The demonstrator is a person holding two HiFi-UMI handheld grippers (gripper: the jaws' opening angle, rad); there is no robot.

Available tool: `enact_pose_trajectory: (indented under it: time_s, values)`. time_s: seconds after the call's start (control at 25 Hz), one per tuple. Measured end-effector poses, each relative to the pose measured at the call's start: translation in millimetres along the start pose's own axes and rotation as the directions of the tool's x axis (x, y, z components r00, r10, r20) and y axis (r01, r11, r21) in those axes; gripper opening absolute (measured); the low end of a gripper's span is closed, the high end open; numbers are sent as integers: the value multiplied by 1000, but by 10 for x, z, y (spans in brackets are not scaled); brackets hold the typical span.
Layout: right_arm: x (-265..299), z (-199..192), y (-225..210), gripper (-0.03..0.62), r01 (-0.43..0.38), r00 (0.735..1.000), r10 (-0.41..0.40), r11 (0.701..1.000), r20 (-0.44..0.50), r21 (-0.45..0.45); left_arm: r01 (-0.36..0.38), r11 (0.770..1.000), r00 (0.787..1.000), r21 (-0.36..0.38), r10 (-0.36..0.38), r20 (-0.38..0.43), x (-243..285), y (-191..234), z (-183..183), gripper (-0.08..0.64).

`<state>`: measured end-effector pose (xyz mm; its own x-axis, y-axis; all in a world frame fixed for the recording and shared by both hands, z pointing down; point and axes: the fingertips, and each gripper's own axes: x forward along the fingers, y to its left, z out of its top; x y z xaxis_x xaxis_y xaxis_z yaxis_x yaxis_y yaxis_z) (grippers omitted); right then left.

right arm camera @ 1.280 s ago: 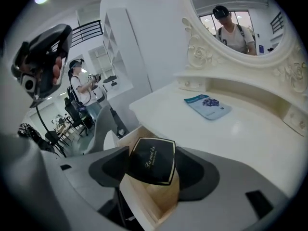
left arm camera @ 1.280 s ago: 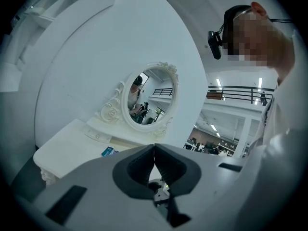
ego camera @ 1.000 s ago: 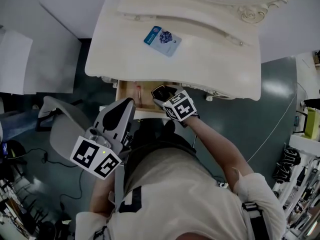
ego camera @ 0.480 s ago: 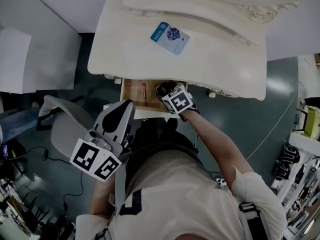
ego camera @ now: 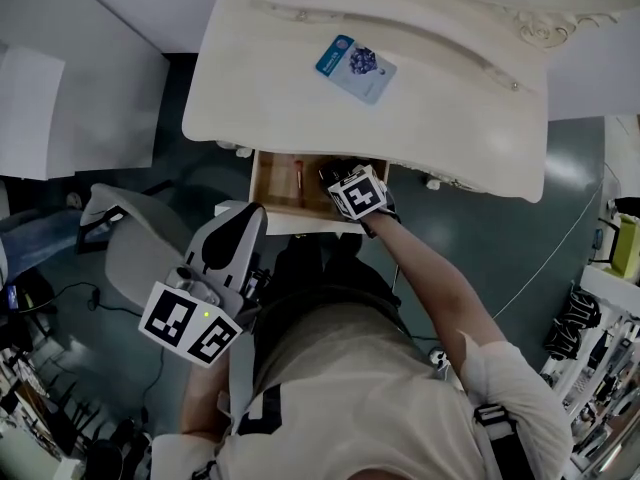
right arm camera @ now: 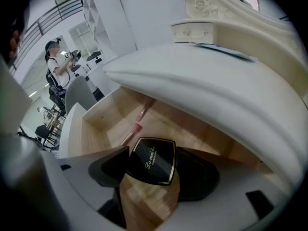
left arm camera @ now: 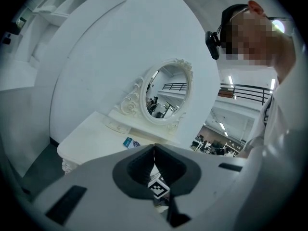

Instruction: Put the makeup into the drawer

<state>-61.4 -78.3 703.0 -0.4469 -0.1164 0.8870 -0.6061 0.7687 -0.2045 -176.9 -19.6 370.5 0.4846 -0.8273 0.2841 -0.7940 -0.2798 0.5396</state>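
Black faceted makeup compact with a gold rim and gold lettering (right arm camera: 153, 161), shown clamped between the two jaws of the right tool (right arm camera: 152, 163) above the pale floor of the open wooden drawer (right arm camera: 96, 124). Whether the compact already touches that floor cannot be told. Compared with a second ago, the right tool (ego camera: 340, 178) has travelled from near the drawer's front lip to a position deeper inside, close under the overhang of the cream-white carved desk (ego camera: 280, 88). The carry thus appears nearly complete, with lowering and release judged to be the remaining step. A slender red-and-pink cosmetic stick (ego camera: 297, 175) lies in the drawer at 9 o'clock of the right tool, apart from it. A blue printed packet (ego camera: 355, 68) rests on the desk top at 12 o'clock of the drawer. The left tool (left arm camera: 154, 153) is held back at 7 o'clock of the drawer, its jaws pressed together on nothing, facing the oval mirror (left arm camera: 166, 93).
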Motion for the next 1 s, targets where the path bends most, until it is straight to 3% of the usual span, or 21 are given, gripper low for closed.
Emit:
enact_pose_trajectory:
  time_s: [0.48,0.6,1.0]
  values:
    - [181,0,-147,313,54,999,-53,998,-9,13,-9,1000,1000,6,9,-15,-10,24,-20,58]
    - [146,22,-91,314,34,999,-34,999,-1,-11,-3,1000,1000,12,3,-13,16,-1,-8,58]
    - [-629,202,80,314,-10,982,5,1000,191,27,31,998,1000,56,-31,4,157,-231,89,58]
